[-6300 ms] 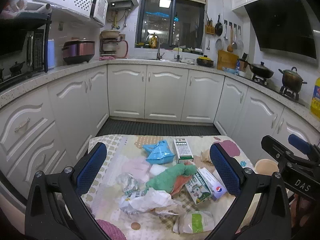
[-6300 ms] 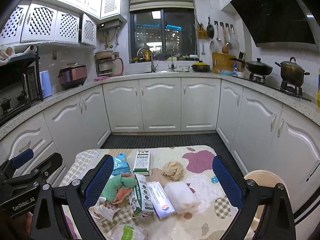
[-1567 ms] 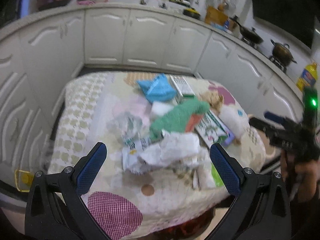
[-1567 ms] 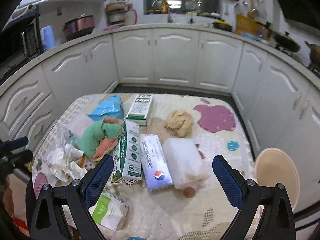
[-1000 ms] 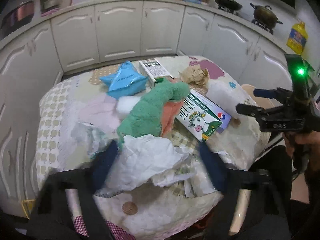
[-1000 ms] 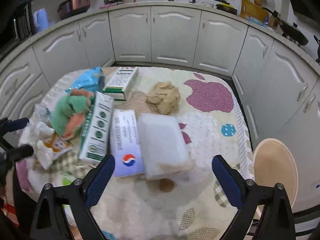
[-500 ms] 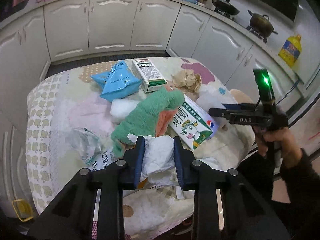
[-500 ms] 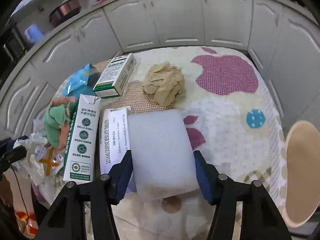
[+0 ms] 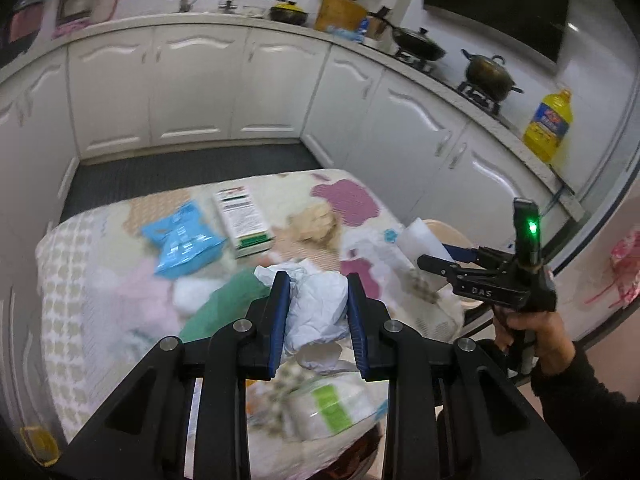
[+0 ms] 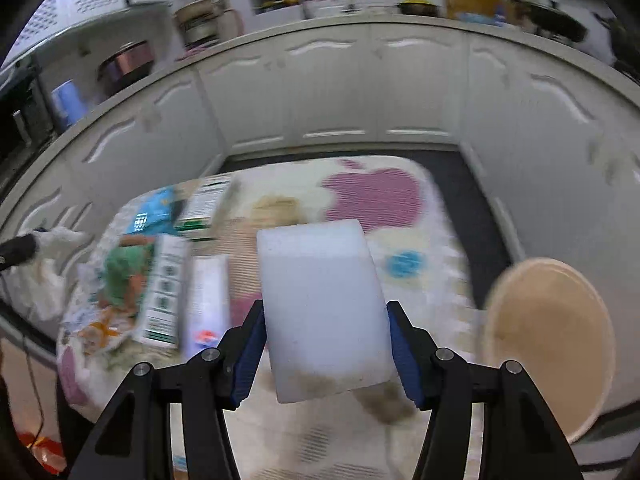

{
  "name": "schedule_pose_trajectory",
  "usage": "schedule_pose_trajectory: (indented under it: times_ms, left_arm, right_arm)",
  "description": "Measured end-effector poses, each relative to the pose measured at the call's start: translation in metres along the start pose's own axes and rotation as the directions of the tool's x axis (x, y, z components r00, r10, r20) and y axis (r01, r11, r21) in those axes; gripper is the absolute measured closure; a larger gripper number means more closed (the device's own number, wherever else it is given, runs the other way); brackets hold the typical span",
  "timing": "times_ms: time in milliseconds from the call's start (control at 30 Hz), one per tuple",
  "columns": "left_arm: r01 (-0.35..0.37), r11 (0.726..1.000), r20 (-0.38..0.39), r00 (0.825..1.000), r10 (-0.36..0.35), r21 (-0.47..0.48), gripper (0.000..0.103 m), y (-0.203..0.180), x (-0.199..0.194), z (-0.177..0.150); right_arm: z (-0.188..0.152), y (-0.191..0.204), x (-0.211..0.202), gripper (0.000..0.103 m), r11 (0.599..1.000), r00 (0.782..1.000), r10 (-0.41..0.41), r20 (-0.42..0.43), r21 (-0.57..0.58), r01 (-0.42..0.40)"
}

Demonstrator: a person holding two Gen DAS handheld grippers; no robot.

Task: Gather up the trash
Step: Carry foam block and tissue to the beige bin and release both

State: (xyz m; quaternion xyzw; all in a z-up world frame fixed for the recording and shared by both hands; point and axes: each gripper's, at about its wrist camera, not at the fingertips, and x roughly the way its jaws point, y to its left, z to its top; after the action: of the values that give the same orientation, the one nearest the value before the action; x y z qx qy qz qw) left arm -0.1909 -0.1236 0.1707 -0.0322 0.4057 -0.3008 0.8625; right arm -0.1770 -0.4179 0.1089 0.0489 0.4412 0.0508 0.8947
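Only 2 pieces are taken so far: crumpled white paper (image 9: 318,308) is pinched by the nearly closed left gripper (image 9: 318,316), a white foam block (image 10: 322,308) is clamped half-wide by the right gripper (image 10: 326,356) beside the beige bin (image 10: 548,340), while cartons (image 10: 164,288) and wrappers are left on the table (image 10: 420,216).

yellow oil bottle (image 9: 548,127), black pot (image 9: 489,72), white cabinets (image 9: 192,88)

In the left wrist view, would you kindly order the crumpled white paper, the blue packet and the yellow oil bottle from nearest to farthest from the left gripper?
1. Crumpled white paper: clamped between the left gripper's pads.
2. Blue packet: on the table, ahead and to the left.
3. Yellow oil bottle: on the counter, far right.
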Motion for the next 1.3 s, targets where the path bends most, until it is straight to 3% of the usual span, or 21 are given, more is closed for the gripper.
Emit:
schedule_pose_trajectory:
  times_ms: [133,267,400,767,867,967,1133,1300]
  left_arm:
    - [0.034,0.999,-0.013,0.999,-0.034,0.037,0.078,-0.024,0.012,0.008]
    - [0.063,0.996,-0.039,0.997,-0.061,0.064,0.078,-0.047,0.031,0.018]
    - [0.096,0.992,-0.065,0.994,-0.090,0.087,0.078,-0.074,0.053,0.029]
    - [0.195,0.978,-0.162,0.970,-0.181,0.069,0.078,-0.167,0.157,0.061]
    - [0.199,0.978,-0.201,0.963,-0.182,0.069,0.078,-0.190,0.196,0.061]
    - [0.207,0.977,-0.250,0.950,-0.187,0.055,0.078,-0.209,0.235,0.059]
    - [0.205,0.976,-0.290,0.941,-0.177,0.069,0.078,-0.234,0.281,0.051]
    - [0.209,0.978,-0.328,0.925,-0.191,0.019,0.077,-0.243,0.325,0.044]
  right_arm:
    - [-0.010,-0.063,-0.007,0.046,0.985,0.989,-0.144,-0.016,0.098,0.145]
    - [-0.026,-0.137,0.004,0.046,0.928,0.949,-0.296,-0.112,0.203,0.313]
    - [-0.042,-0.174,0.027,0.046,0.897,0.929,-0.316,-0.192,0.259,0.359]
    - [-0.051,-0.217,0.057,0.042,0.885,0.926,-0.273,-0.259,0.308,0.348]
    - [-0.056,-0.230,0.059,0.040,0.885,0.933,-0.247,-0.263,0.330,0.327]
    - [-0.062,-0.239,0.056,0.030,0.883,0.938,-0.246,-0.245,0.341,0.321]
    - [-0.073,-0.253,0.052,0.030,0.869,0.945,-0.227,-0.237,0.388,0.306]
    - [-0.088,-0.263,0.047,0.030,0.855,0.950,-0.204,-0.238,0.430,0.291]
